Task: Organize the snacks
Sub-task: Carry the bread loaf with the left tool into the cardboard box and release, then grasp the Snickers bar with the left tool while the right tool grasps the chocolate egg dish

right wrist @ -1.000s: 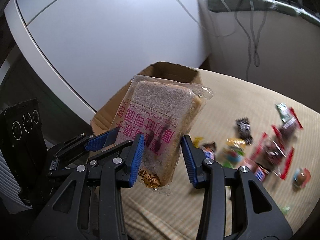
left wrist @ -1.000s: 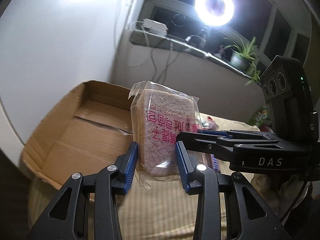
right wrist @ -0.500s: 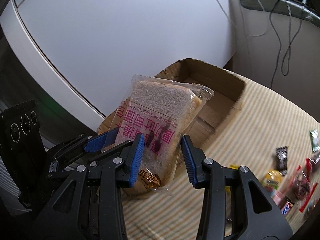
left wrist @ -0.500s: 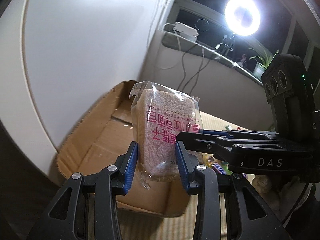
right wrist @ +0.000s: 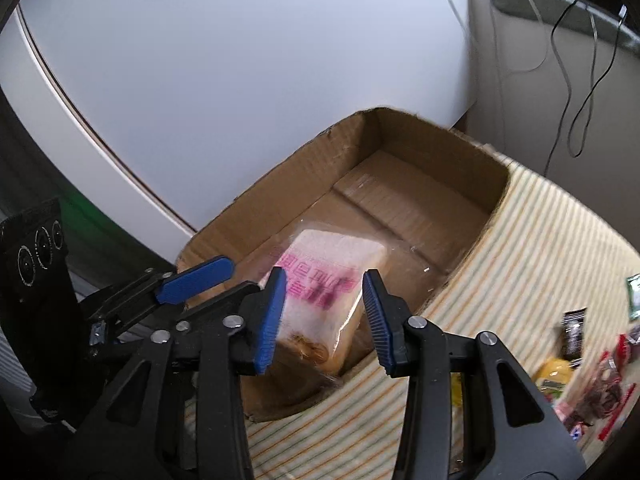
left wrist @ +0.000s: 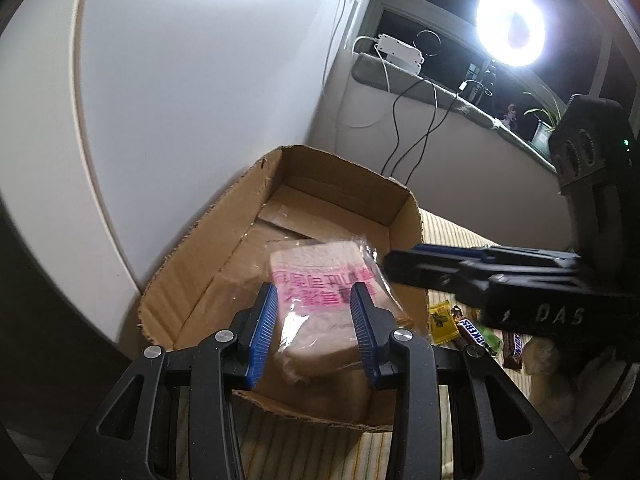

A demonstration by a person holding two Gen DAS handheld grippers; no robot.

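Note:
A clear bag of sliced bread (left wrist: 320,292) with pink lettering lies tilted inside the open cardboard box (left wrist: 396,196), at its near end; it also shows in the right wrist view (right wrist: 324,288). My left gripper (left wrist: 314,328) is open above the box's near edge, its blue pads on either side of the bag but apart from it. My right gripper (right wrist: 324,316) is open too, over the same bag, not touching it. The box (right wrist: 440,148) holds nothing else that I can see.
The box stands on a striped cloth (right wrist: 540,232) against a white wall. Small wrapped snacks lie on the cloth to the right: a yellow packet (left wrist: 442,320), Snickers bars (left wrist: 472,334), and several red and dark packets (right wrist: 600,388). Cables hang from a sill (left wrist: 408,80).
Both grippers carried the bread bag left over the box, then opened. The bag dropped out of them and now lies in the box.

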